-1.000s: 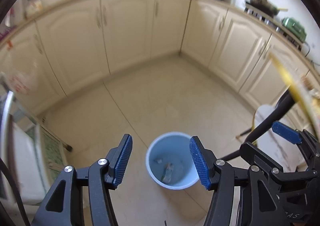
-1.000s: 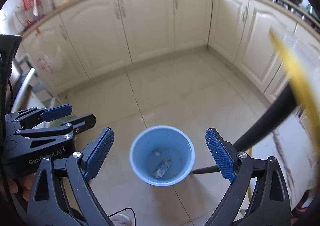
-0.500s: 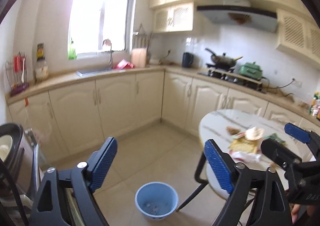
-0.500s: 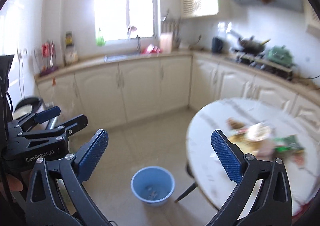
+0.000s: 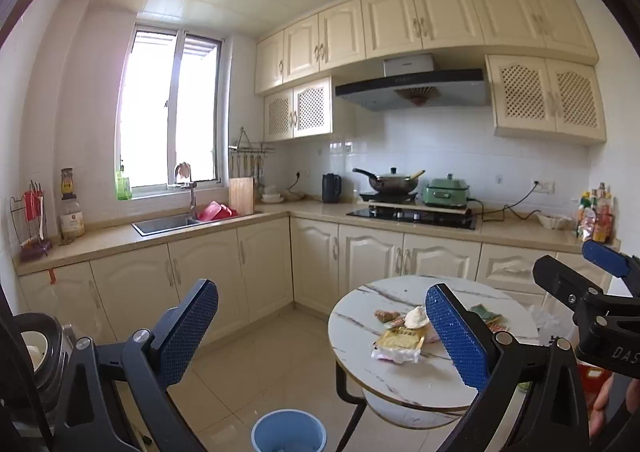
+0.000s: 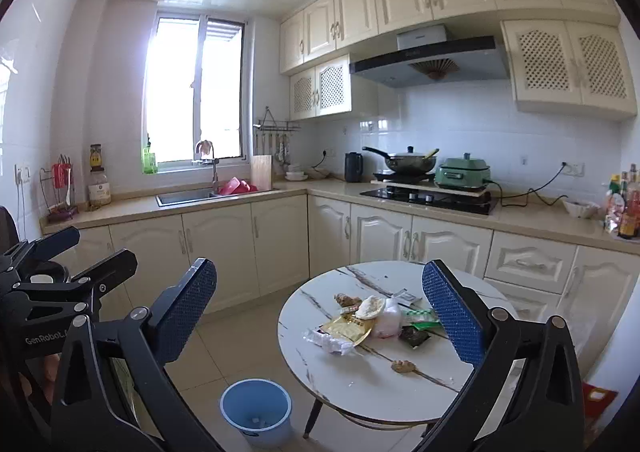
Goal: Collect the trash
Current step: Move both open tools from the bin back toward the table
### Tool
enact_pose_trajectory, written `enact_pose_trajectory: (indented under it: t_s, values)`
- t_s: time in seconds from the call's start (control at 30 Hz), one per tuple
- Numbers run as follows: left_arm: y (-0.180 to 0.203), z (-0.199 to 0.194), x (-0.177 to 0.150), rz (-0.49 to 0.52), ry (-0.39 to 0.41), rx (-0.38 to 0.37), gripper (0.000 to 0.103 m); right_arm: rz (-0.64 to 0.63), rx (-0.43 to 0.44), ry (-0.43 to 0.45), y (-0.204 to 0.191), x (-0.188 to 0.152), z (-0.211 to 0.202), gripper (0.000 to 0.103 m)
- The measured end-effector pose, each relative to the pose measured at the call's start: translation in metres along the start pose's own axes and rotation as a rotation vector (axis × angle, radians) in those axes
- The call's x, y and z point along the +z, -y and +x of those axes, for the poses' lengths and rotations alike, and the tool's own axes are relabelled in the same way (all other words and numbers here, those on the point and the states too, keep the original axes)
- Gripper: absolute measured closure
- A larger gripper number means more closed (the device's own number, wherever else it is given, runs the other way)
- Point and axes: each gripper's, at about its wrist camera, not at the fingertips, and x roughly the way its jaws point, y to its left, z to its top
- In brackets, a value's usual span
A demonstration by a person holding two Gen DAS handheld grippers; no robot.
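A heap of trash lies on the round marble table [image 5: 420,384] [image 6: 360,376]: a yellow wrapper [image 5: 400,340] [image 6: 350,328], a clear plastic wrapper [image 6: 326,340], a white crumpled piece [image 6: 370,306], green packets [image 6: 420,316] and brown scraps [image 6: 404,366]. On the floor left of the table stands a blue bin [image 5: 288,432] [image 6: 256,408] with small bits in it. My left gripper [image 5: 320,292] is held high; its jaws are opening with nothing between them. My right gripper [image 6: 318,270] is open and empty, well short of the table.
Cream cabinets and a counter run along the back with a sink [image 5: 164,224], a kettle [image 6: 354,167], a wok on the stove [image 6: 408,162], a green cooker [image 6: 464,172] and bottles [image 6: 624,208]. A dark appliance [image 5: 36,352] stands at far left.
Both grippers rose and tipped up from looking down into the blue bin to looking level across the kitchen. The table with trash came into view. The left jaws spread wider.
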Motion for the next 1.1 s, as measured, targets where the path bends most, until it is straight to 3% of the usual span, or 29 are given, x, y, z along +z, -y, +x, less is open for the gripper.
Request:
enact_pose_trajectory:
  t_s: [0.13, 0.43, 1.1]
  values:
    - [0.010, -0.028, -0.005, -0.007, 0.042, -0.022, 0.001, 0.011, -0.039, 0.039, 0.011, 0.012, -0.023, 0.000]
    - [-0.008, -0.039, -0.035, -0.010, 0.053, -0.016, 0.001, 0.008, -0.055, 0.068, 0.019, 0.019, -0.041, 0.000]
    - [-0.005, -0.029, 0.000, -0.006, 0.038, -0.017, 0.001, 0.021, -0.074, 0.047, 0.026, 0.014, -0.036, 0.000]
